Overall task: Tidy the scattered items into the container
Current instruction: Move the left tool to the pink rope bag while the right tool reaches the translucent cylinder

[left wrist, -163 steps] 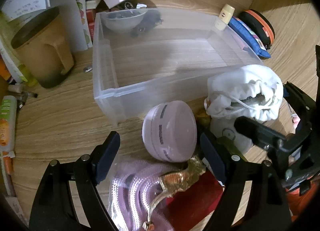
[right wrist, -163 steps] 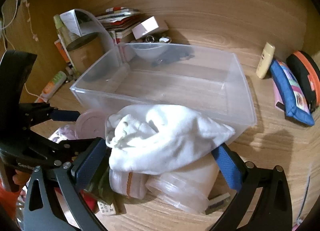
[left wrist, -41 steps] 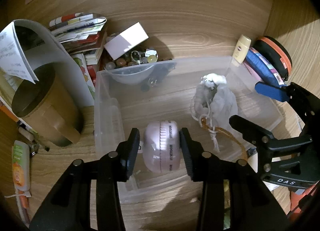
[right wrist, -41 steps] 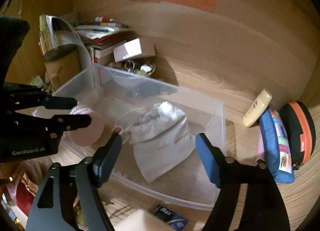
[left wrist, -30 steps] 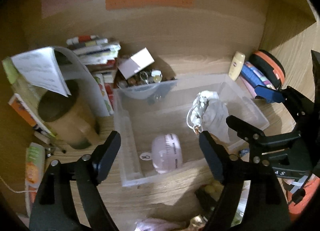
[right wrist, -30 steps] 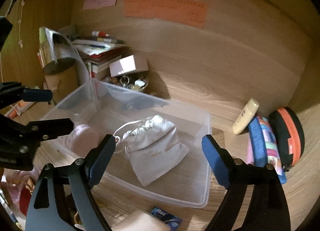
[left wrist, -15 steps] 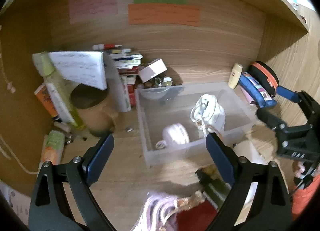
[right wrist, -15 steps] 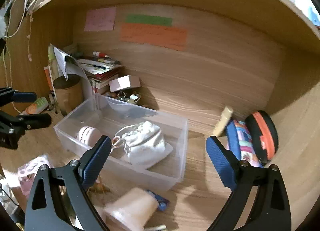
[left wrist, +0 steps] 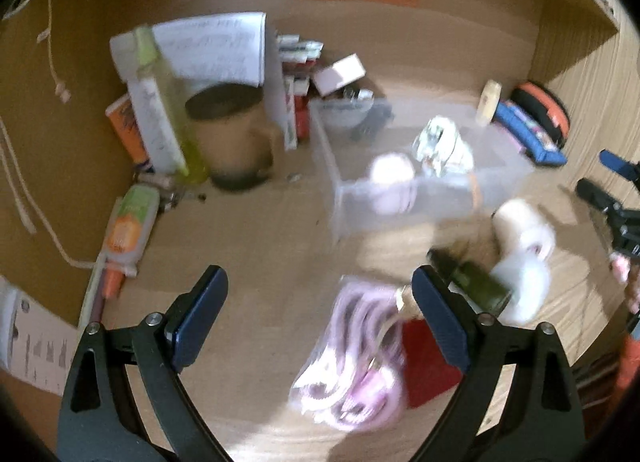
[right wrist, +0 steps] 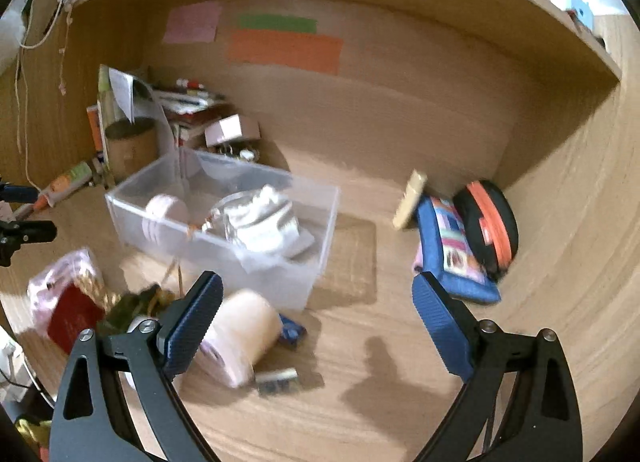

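In the left wrist view, blurred, the left gripper [left wrist: 318, 304] stands wide open and empty over bare desk, with a tube [left wrist: 130, 220] and a brown mug [left wrist: 232, 134] far left, the bin [left wrist: 424, 198] centre holding a pink case [left wrist: 390, 176] and white pouch [left wrist: 442, 146], and a pink bag [left wrist: 356, 350] and green bottle [left wrist: 474, 282] scattered in front. The right wrist view alone shows sticky notes [right wrist: 284, 46] on the back wall, the bin [right wrist: 280, 282] with both items inside, a cream roll [right wrist: 240, 332] and small blue packet [right wrist: 292, 332] lying just before it, and a blue pouch [right wrist: 452, 258] beside a black-orange case [right wrist: 488, 222] at right; the right gripper [right wrist: 316, 312] is likewise spread wide, holding nothing
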`<state>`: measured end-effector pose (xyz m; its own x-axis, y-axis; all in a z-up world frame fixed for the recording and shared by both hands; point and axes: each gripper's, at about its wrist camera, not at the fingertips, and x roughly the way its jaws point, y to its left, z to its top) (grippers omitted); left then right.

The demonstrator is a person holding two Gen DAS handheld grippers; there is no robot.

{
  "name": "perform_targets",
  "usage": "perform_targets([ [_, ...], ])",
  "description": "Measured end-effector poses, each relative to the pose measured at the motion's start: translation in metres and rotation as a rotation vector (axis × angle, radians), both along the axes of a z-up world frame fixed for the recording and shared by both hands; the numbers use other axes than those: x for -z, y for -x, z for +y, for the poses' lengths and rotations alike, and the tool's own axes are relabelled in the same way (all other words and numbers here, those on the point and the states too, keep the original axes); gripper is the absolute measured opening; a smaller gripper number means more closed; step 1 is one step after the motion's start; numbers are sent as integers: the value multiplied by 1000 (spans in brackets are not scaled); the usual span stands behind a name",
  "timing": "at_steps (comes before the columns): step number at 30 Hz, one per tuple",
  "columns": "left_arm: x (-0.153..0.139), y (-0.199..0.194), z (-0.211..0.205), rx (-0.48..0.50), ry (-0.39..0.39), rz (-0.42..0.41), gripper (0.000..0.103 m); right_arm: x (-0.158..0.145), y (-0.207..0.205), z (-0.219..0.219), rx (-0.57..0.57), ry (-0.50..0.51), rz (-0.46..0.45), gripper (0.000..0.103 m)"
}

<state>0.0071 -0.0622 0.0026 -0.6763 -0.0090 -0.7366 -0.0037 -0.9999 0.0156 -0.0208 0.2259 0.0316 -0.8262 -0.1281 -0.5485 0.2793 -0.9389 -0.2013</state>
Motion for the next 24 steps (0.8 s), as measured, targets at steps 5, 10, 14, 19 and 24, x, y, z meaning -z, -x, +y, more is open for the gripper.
perform_targets([
  [5, 19, -15, -1, 6, -9, -43, 94, 15, -6, 6, 11, -2, -46, 95],
  [10, 35, -32, 6, 43, 7, -70, 94, 19, -19, -4, -44, 25, -71, 95],
  [14, 49, -38, 10, 54, 40, -105, 94, 22, -30, -21, -96, 6, -52, 95],
  [19, 56, -47, 10, 98, 39, -120, 94, 37, -17, -27, -87, -5, -113, 95],
  [24, 66, -45, 11, 128, 49, -134, 99, 47, -3, -23, -61, -2, -164, 95],
])
